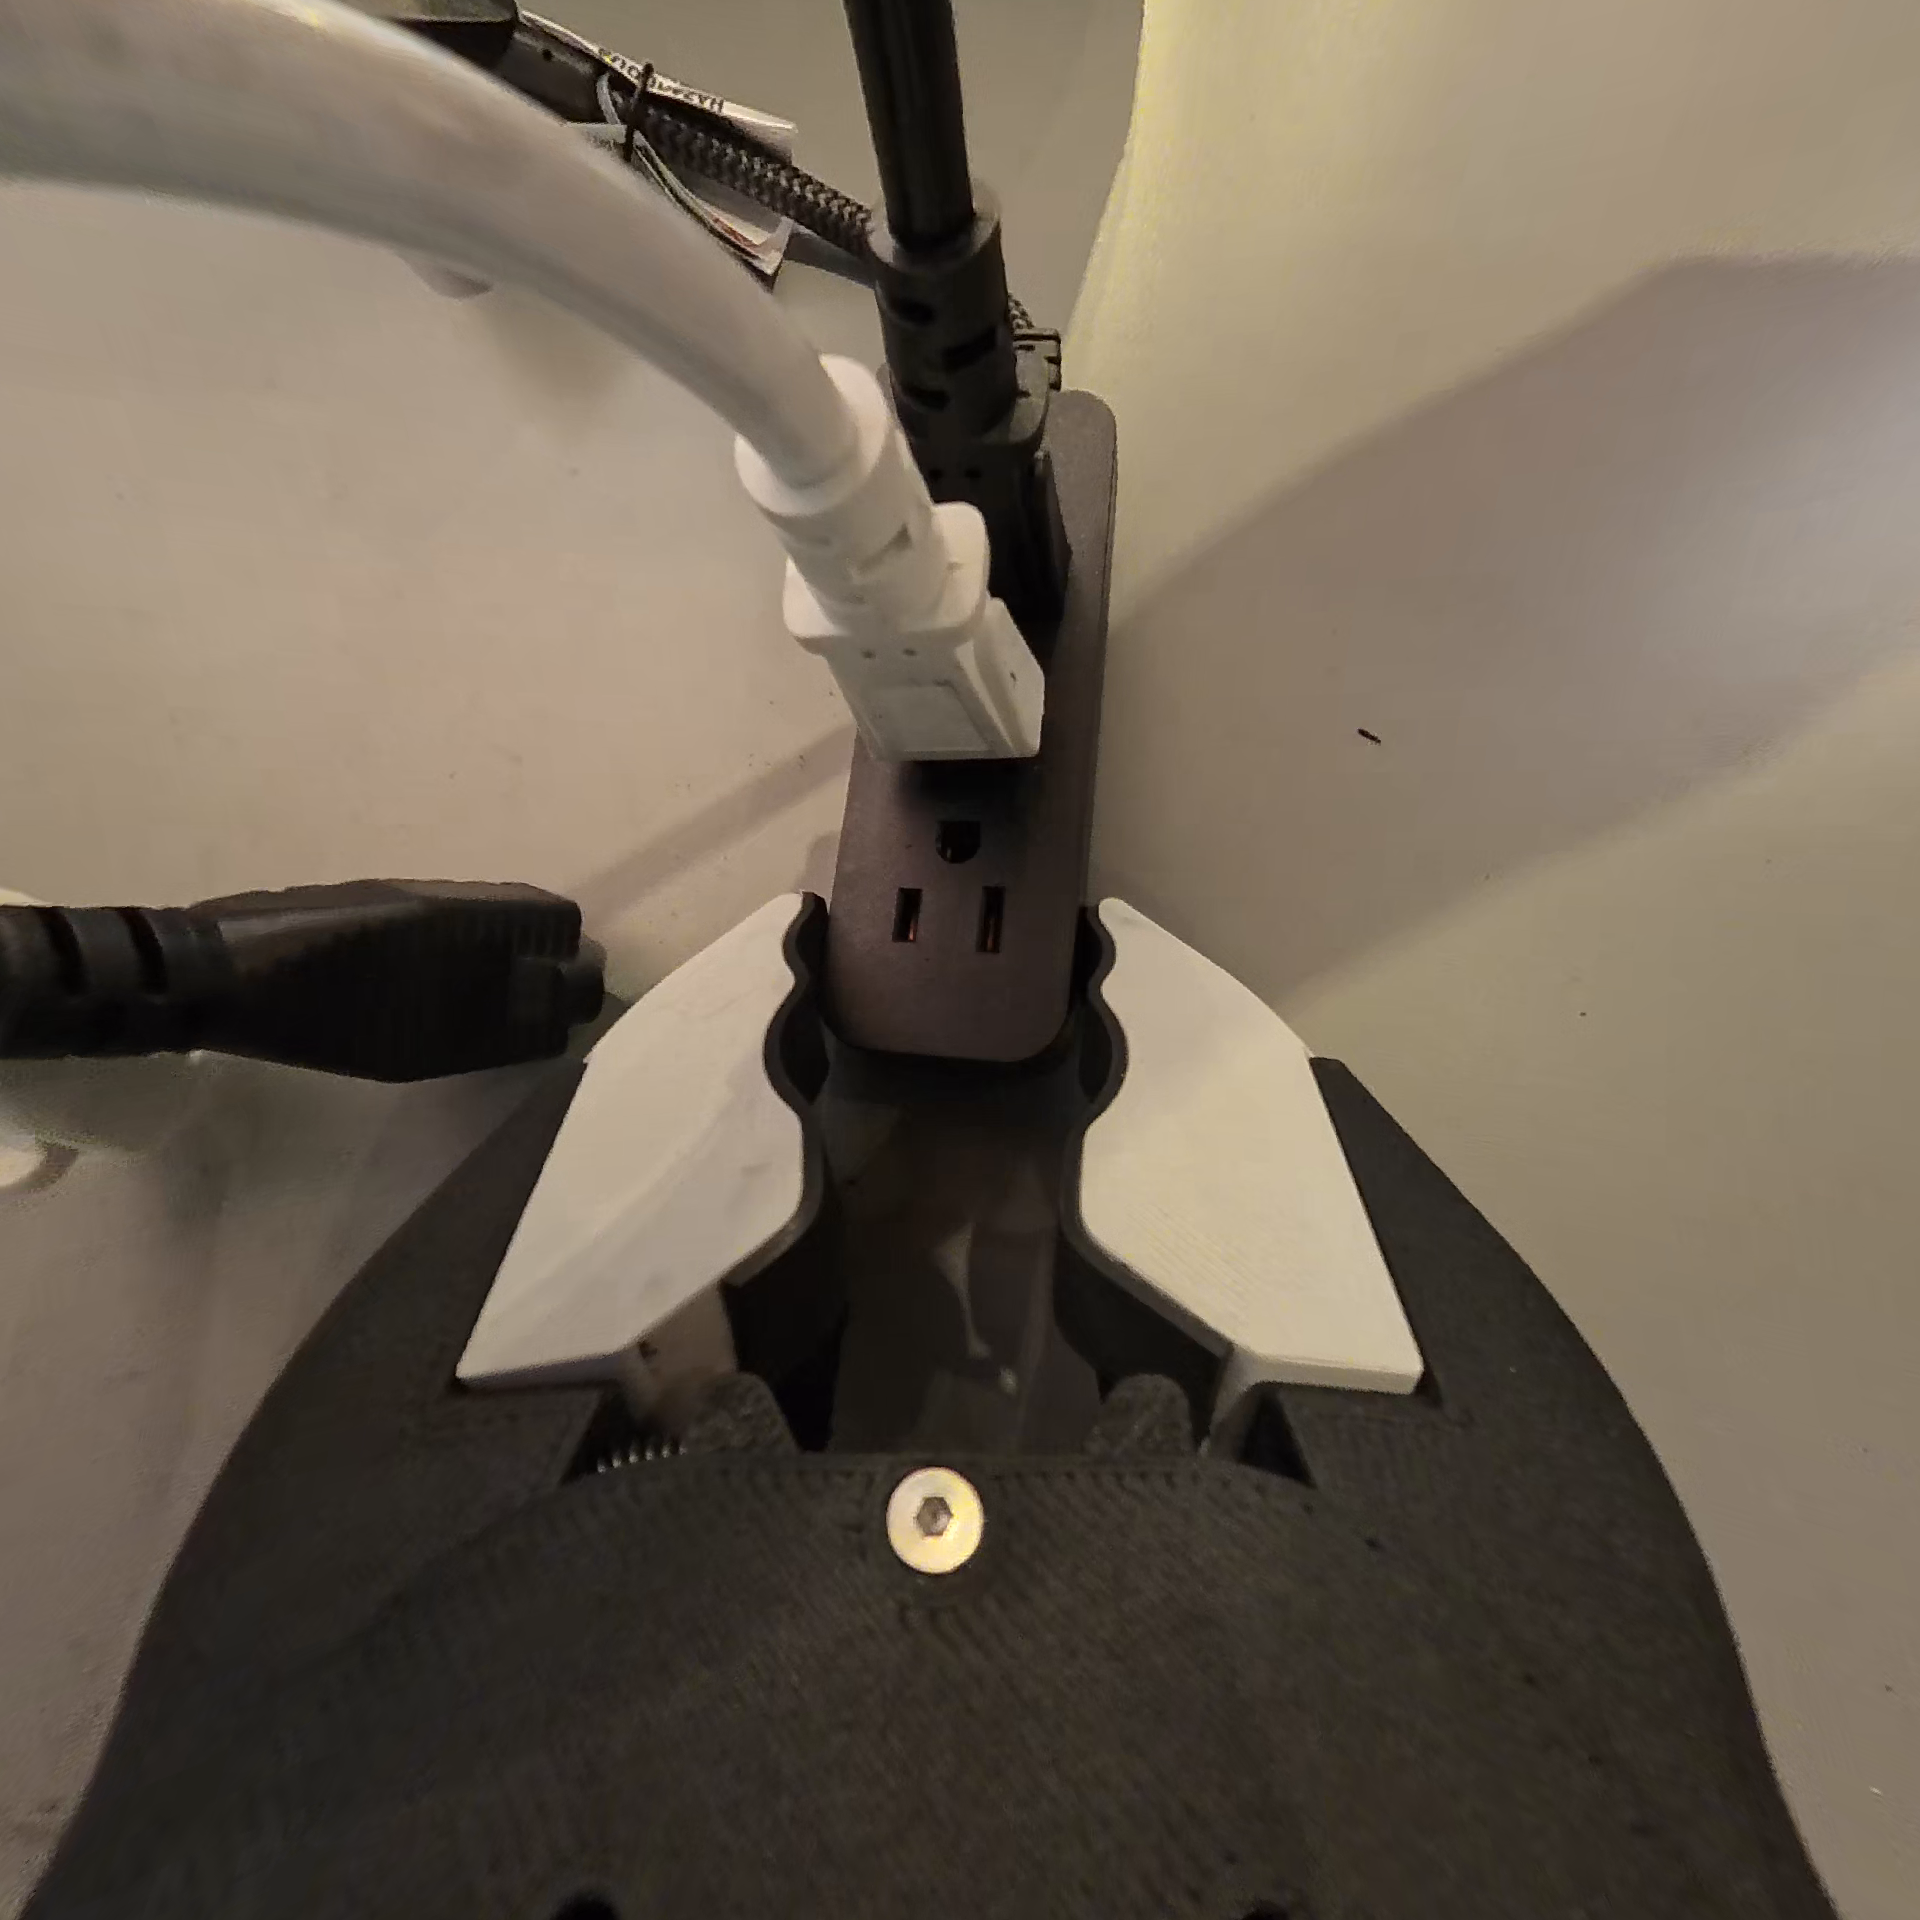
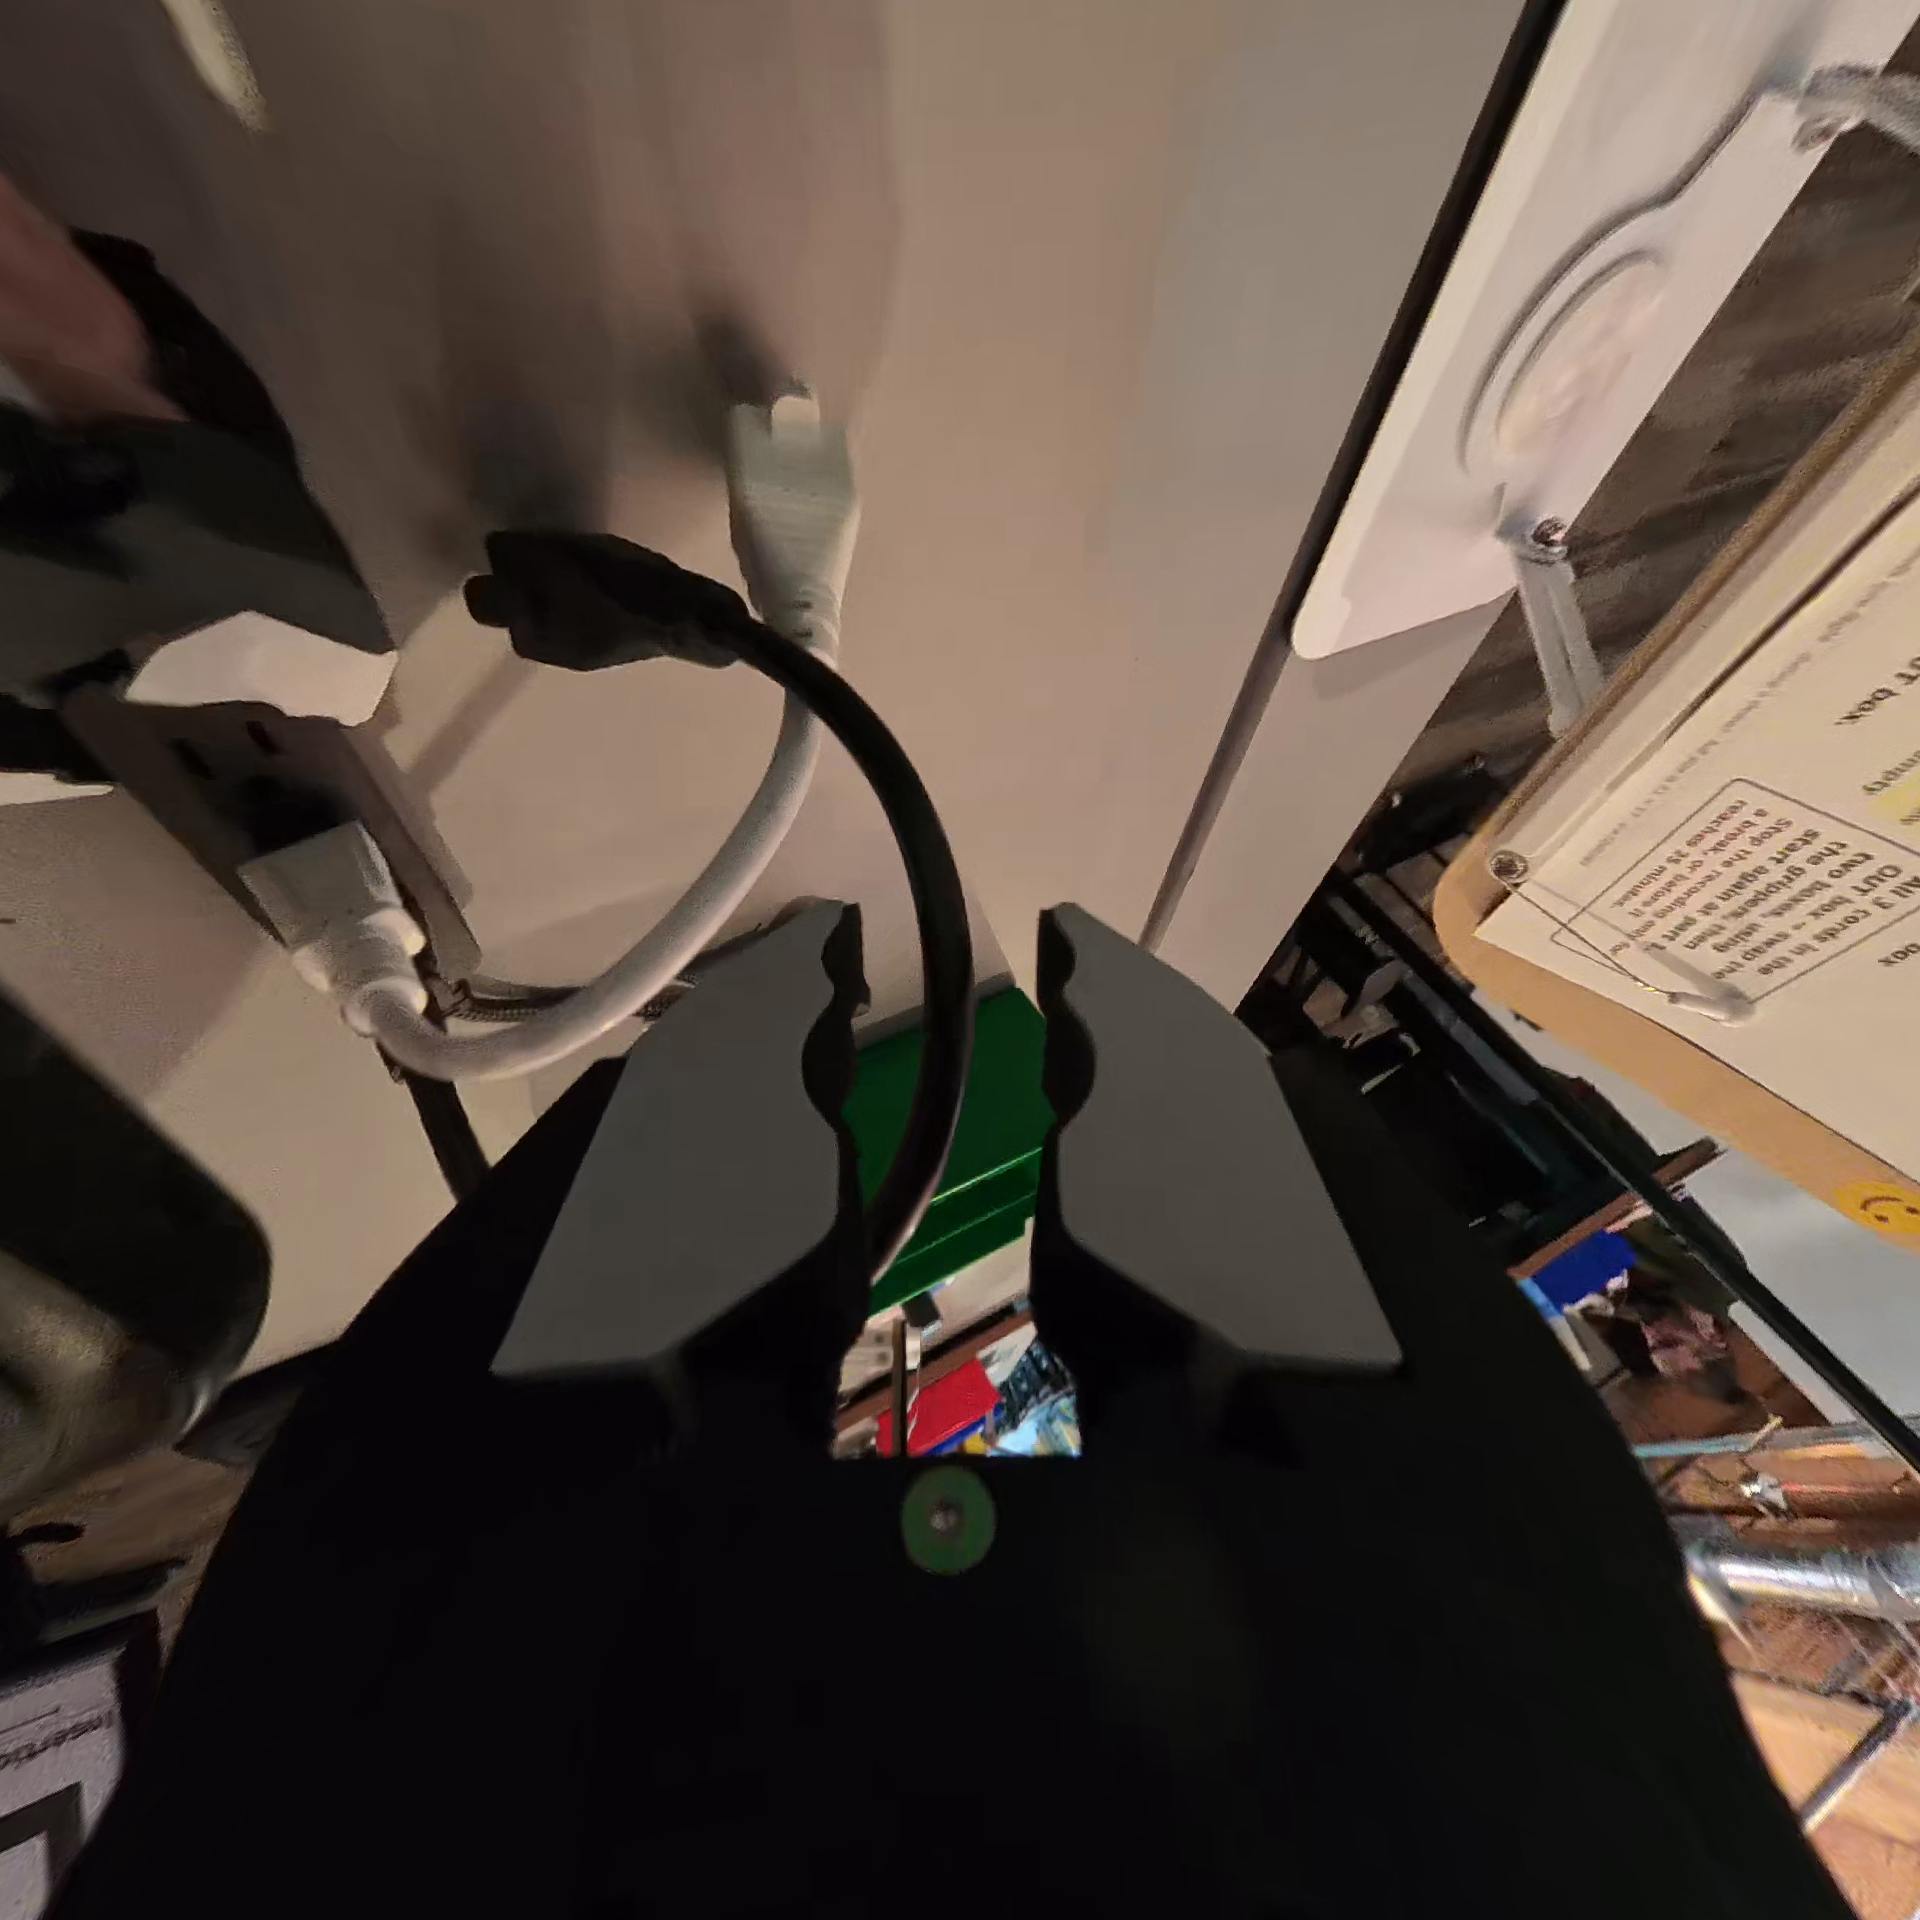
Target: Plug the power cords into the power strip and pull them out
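My left gripper (image 1: 954, 935) is shut on the near end of the dark power strip (image 1: 997, 997), white fingers on both sides. An empty outlet (image 1: 951, 904) sits just beyond the fingertips. A white plug (image 1: 925, 644) is in the strip, and a black plug (image 1: 961, 416) behind it. A loose black plug (image 1: 395, 977) lies left of the strip. In the right wrist view, my right gripper (image 2: 945, 925) is open. The loose plug's black cord (image 2: 914, 790) runs through the gap between its jaws, unclamped, up to that plug (image 2: 592, 613). The strip (image 2: 260, 769) is at the left.
The white cord (image 2: 727, 914) loops to a free connector (image 2: 795, 499) on the pale tabletop (image 2: 1039, 416). A green box (image 2: 987, 1101) lies beyond the table edge. A board with a printed sheet (image 2: 1714, 831) and a white plate (image 2: 1507, 364) stand at the right.
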